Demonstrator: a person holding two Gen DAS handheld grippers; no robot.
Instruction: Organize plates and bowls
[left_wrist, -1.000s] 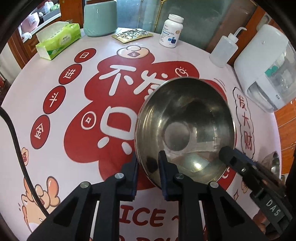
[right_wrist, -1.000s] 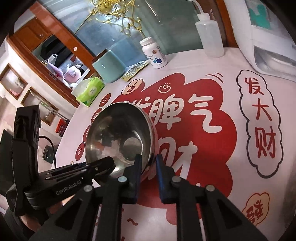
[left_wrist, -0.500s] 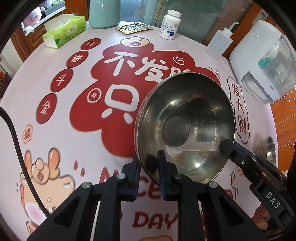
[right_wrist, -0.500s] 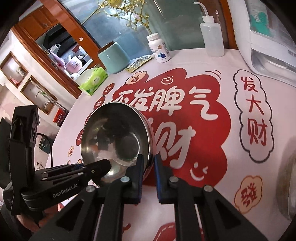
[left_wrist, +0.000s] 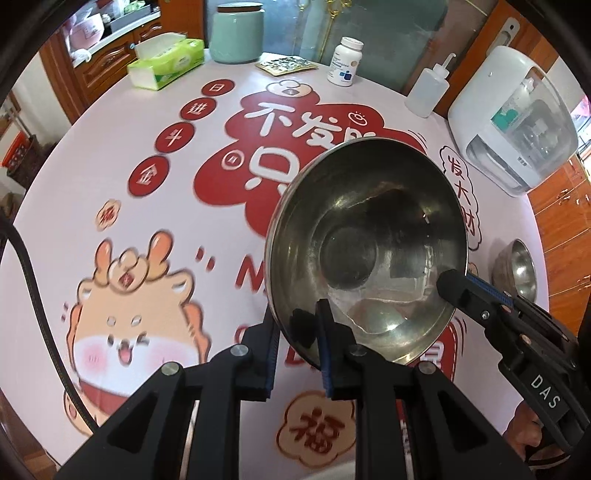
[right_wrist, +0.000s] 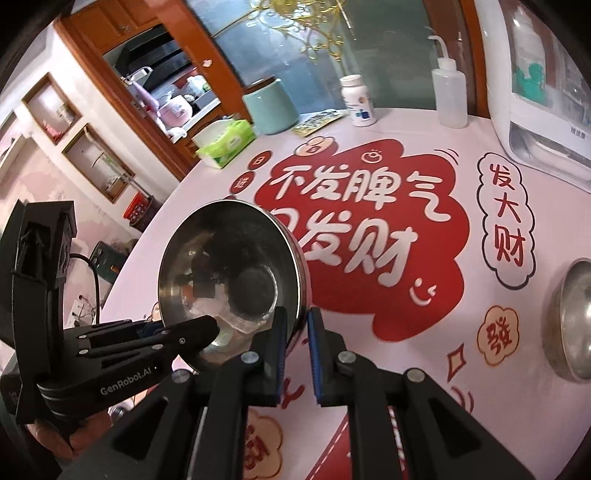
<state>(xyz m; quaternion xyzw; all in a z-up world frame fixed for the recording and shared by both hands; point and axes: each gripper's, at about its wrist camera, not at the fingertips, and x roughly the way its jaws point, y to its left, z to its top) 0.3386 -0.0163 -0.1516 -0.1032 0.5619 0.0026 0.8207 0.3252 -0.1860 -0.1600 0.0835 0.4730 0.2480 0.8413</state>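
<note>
A large steel bowl (left_wrist: 365, 251) hangs tilted above the round printed table (left_wrist: 110, 166), carried by both grippers at its rim. My left gripper (left_wrist: 297, 321) is shut on the near rim, one finger inside and one outside. My right gripper (right_wrist: 297, 321) is shut on the rim of the same bowl (right_wrist: 225, 280) at its right side. In the left wrist view the right gripper (left_wrist: 448, 284) reaches in over the rim from the right. In the right wrist view the left gripper (right_wrist: 199, 328) reaches in from the left. A smaller steel bowl (left_wrist: 517, 269) (right_wrist: 569, 321) sits on the table to the right.
Along the far edge stand a green tissue box (left_wrist: 166, 62), a teal canister (left_wrist: 236, 33), a foil packet (left_wrist: 286, 65), a white pill bottle (left_wrist: 345, 61) and a squeeze bottle (left_wrist: 428, 92). A white appliance (left_wrist: 513, 118) fills the far right. A black cable (left_wrist: 37, 295) hangs left.
Both grippers, still clamped on the large bowl, have risen and drawn back toward the near side of the table. The smaller bowl has come fully into view at the right.
</note>
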